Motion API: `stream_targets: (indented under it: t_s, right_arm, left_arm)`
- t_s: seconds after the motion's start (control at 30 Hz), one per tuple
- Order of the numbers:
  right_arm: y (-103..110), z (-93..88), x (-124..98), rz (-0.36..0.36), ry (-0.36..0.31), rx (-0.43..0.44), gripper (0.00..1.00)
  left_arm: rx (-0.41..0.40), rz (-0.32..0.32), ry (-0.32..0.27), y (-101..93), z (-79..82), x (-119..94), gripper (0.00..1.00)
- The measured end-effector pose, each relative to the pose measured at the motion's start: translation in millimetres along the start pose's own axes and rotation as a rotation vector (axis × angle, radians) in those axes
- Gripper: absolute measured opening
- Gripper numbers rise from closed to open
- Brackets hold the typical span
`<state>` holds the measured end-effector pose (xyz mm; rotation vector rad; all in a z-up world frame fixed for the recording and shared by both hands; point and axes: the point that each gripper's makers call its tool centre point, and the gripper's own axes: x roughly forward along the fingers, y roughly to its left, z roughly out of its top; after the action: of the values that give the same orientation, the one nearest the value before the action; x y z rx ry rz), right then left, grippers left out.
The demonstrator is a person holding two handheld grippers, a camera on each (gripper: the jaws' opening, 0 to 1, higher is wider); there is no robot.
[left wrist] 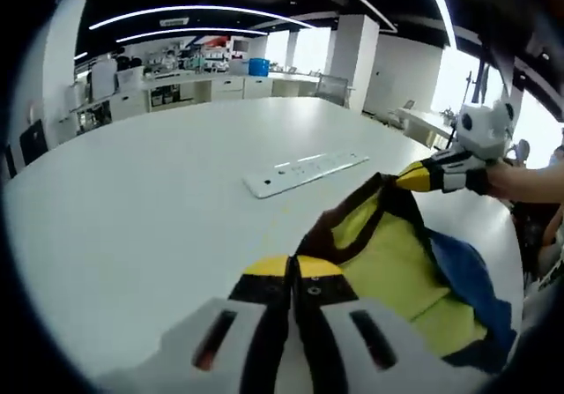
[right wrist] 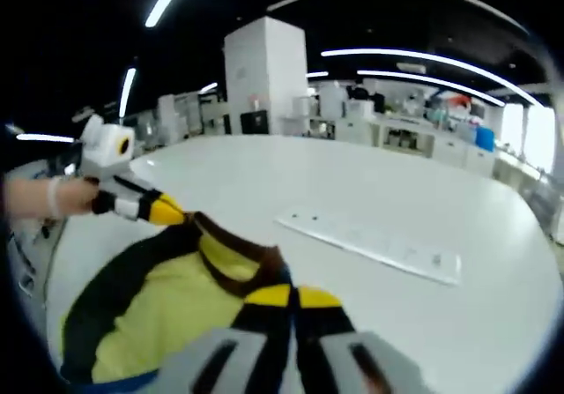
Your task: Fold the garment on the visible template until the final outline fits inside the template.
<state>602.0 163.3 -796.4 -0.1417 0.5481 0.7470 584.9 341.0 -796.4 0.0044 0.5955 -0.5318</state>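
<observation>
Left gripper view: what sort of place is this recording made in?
Probably an open-plan office or lab. A large white table carries a flush white socket strip, a counter with cabinets and equipment runs along the far wall, and long curved strip lights cross the dark ceiling.

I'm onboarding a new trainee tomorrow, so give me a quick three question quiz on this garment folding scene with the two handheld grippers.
1. True or false: both the left gripper and the right gripper are shut on the yellow garment with dark trim.
2. What lies flat on the round white table beyond the garment? A) a long white strip with small marks B) a red bowl C) a pair of scissors
3. Fill in: in the left gripper view, the garment's far side shows a ____ panel beside the yellow.

Key: 1 true; 2 A; 3 blue
</observation>
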Motion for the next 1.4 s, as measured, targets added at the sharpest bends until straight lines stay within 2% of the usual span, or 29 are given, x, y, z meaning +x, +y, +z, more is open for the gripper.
stream_targets:
  t_s: [0.1,0.2,0.4,0.57,0.7,0.83,0.97,1.07,1.17,1.23,1.37,1.4]
  right_arm:
    - [-5,-11.4,11,-0.011,0.029,0.018,0.00]
    - [-8,-18.8,16,-0.015,0.044,0.040,0.00]
    - [-9,-27.2,22,-0.017,0.064,0.047,0.00]
    - [-5,-24.7,20,-0.002,0.054,0.091,0.00]
    - [-8,-21.8,15,-0.008,0.032,0.105,0.00]
    - [-6,-14.2,7,-0.008,0.008,0.106,0.15]
    - [-6,-8.7,-4,-0.004,-0.017,0.103,0.34]
    - [1,-6.0,-15,-0.002,-0.033,0.099,0.52]
    - [7,-1.8,-26,0.014,-0.043,0.109,0.66]
    - [14,-0.6,-37,0.021,-0.048,0.105,0.74]
    - [21,1.8,-50,0.033,-0.060,0.104,0.98]
    - [23,2.0,-53,0.035,-0.063,0.105,1.00]
  left_arm:
    - [-0.033,0.007,0.017,7.9,-6.8,10,0.00]
    - [-0.048,-0.004,0.015,-1.8,-10.7,8,0.00]
    - [-0.050,-0.001,0.031,2.1,-19.6,14,0.00]
    - [-0.041,-0.011,0.024,-5.3,-17.3,11,0.00]
    - [-0.009,-0.022,0.002,-7.7,-9.7,9,0.03]
    - [0.030,-0.023,-0.010,-11.3,-0.4,2,0.17]
    - [0.047,-0.037,-0.019,-15.6,7.5,-4,0.38]
    - [0.084,-0.053,-0.013,-31.3,8.4,-17,0.54]
    - [0.086,-0.081,-0.016,-43.8,9.3,-28,0.65]
    - [0.079,-0.087,0.002,-44.6,7.4,-31,0.74]
    - [0.052,-0.090,-0.016,-50.0,9.4,-48,0.92]
    - [0.047,-0.091,-0.016,-51.2,8.7,-51,0.95]
